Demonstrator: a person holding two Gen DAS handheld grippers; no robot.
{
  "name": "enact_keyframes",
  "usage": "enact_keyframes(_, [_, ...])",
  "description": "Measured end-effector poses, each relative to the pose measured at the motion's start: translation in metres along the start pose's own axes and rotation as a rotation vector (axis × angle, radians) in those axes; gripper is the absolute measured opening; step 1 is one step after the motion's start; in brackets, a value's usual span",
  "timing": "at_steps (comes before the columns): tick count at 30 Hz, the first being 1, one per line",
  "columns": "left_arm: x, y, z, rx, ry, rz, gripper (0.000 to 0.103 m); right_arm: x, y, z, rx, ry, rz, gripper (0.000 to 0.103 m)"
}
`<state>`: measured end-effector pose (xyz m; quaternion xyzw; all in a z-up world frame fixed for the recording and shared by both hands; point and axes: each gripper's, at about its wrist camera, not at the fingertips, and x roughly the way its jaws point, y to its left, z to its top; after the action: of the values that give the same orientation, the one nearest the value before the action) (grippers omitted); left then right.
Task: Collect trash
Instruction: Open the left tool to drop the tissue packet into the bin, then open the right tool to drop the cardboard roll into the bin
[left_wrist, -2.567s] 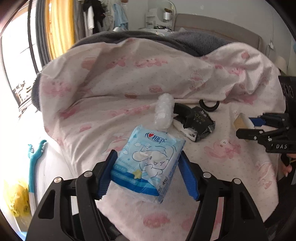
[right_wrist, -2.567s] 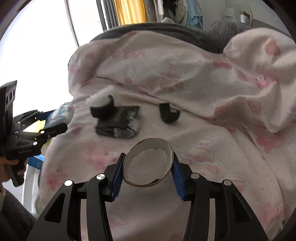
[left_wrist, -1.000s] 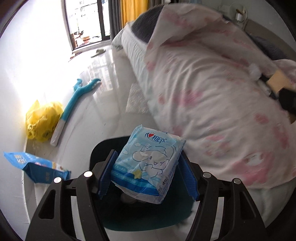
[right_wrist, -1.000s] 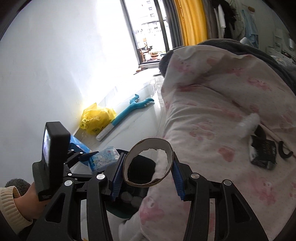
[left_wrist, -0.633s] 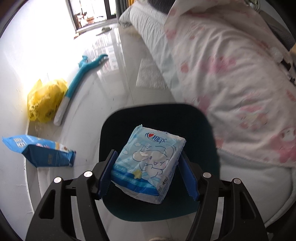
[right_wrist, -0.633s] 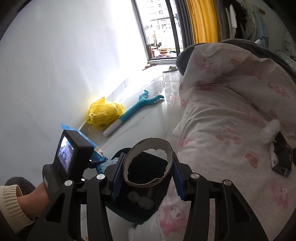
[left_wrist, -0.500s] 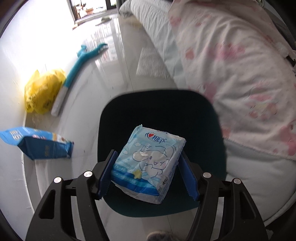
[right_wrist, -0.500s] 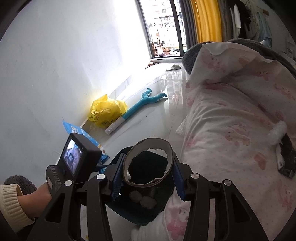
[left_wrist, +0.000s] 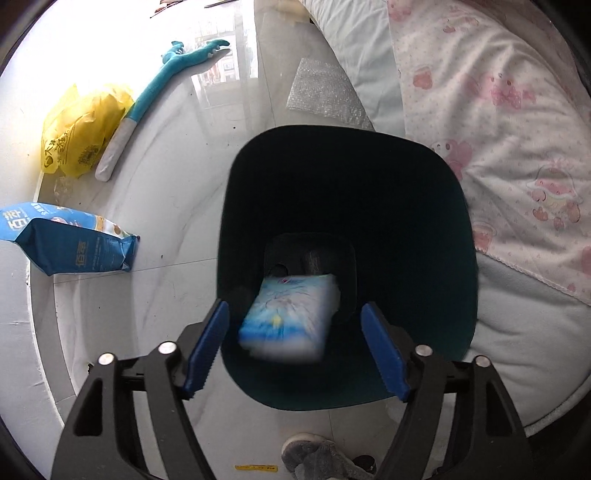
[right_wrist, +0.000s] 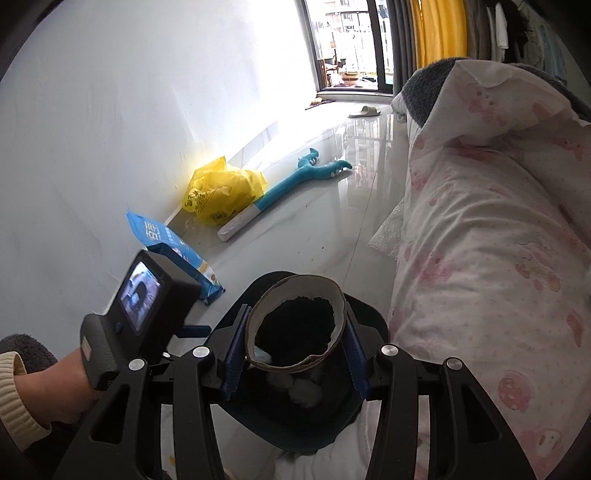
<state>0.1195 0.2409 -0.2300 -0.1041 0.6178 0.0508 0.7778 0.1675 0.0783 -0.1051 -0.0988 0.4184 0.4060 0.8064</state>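
The left tool (left_wrist: 293, 347) has just been opening; its pads stand clear of the blurred tissue pack (left_wrist: 290, 319), low centre inside the dark bin (left_wrist: 424, 177). The bin's right rim meets the bed (left_wrist: 517, 155); bare floor (left_wrist: 177, 155) lies left. The right tool (right_wrist: 295, 350) clamps a cardboard ring (right_wrist: 295, 295) above the bin.

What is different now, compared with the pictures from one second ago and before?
Both grippers went from over the bed to above the dark bin on the floor. The left gripper has just opened its jaws and let go of the blue tissue pack, which is dropping, blurred, into the bin. The right gripper stays clamped on the cardboard roll core, now over the bin.
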Motion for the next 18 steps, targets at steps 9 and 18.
enact_keyframes(9, [-0.030,0.014,0.003,-0.020,-0.105,-0.053,0.082,0.032,0.008,-0.006,-0.004,0.079,-0.015,0.048])
enact_keyframes(18, [-0.073,0.025,0.008,-0.042,-0.257,-0.087,0.085,0.072,0.011,-0.019,0.000,0.186,-0.035,0.048])
